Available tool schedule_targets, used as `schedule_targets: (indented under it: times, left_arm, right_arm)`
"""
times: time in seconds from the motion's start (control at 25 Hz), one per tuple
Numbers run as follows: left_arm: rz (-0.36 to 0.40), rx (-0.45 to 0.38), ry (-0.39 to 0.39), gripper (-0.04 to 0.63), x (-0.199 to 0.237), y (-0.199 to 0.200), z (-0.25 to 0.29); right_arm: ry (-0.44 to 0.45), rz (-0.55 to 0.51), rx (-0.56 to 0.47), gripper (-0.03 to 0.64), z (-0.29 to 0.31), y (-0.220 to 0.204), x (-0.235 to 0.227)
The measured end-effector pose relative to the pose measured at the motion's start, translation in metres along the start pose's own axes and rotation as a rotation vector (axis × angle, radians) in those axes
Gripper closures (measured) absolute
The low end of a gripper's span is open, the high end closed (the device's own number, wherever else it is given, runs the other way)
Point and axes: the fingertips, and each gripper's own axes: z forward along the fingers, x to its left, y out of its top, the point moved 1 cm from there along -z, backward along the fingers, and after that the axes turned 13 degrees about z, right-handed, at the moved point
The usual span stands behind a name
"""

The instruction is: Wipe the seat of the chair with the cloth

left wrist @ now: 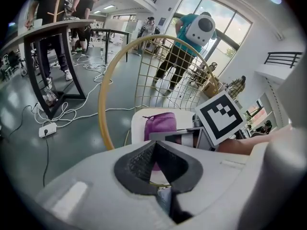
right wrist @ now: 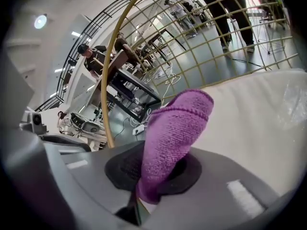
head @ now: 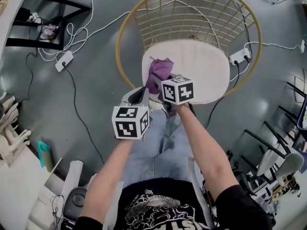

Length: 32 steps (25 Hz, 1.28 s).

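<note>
A purple cloth [head: 159, 72] hangs over the near left part of the chair's white seat [head: 201, 66]. My right gripper [head: 163, 91] is shut on the cloth [right wrist: 172, 133], which sticks up from between its jaws with the seat [right wrist: 259, 123] beyond it. My left gripper [head: 139, 97] hovers just left of the right one, off the seat's near edge. Its jaws are shut with nothing between them. From the left gripper view the cloth [left wrist: 160, 124] and the right gripper's marker cube [left wrist: 220, 116] show ahead.
The chair has a round wooden hoop and wire backrest [head: 192, 13]. Cables and power strips [head: 64, 60] lie on the grey floor to the left and one [head: 239, 56] to the right. A black table frame [head: 43, 18] stands far left; people stand beyond the chair.
</note>
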Motion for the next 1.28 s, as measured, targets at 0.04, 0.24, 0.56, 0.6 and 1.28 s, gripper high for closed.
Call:
schedule_targets:
  times: [0.04, 0.24, 0.56, 0.6, 1.28]
  left_arm:
    - [0.003, 0.001, 0.0, 0.598, -0.009, 0.0, 0.002]
    - [0.008, 0.02, -0.009, 0.598, -0.001, 0.001, 0.015]
    - [0.021, 0.04, -0.037, 0.598, -0.044, 0.007, 0.036]
    - [0.021, 0.045, -0.039, 0.598, -0.048, 0.008, 0.039]
    - [0.094, 0.086, -0.099, 0.597, -0.129, 0.042, 0.083]
  right_arm:
    - [-0.003, 0.001, 0.001, 0.563, -0.007, -0.002, -0.007]
    - [-0.014, 0.001, 0.017, 0.563, 0.006, 0.005, -0.02]
    - [-0.086, 0.013, 0.04, 0.563, -0.025, 0.007, -0.07]
    - [-0.093, 0.019, 0.042, 0.562, -0.028, 0.008, -0.076]
    - [-0.28, 0.165, -0.083, 0.56, -0.137, 0.04, -0.183]
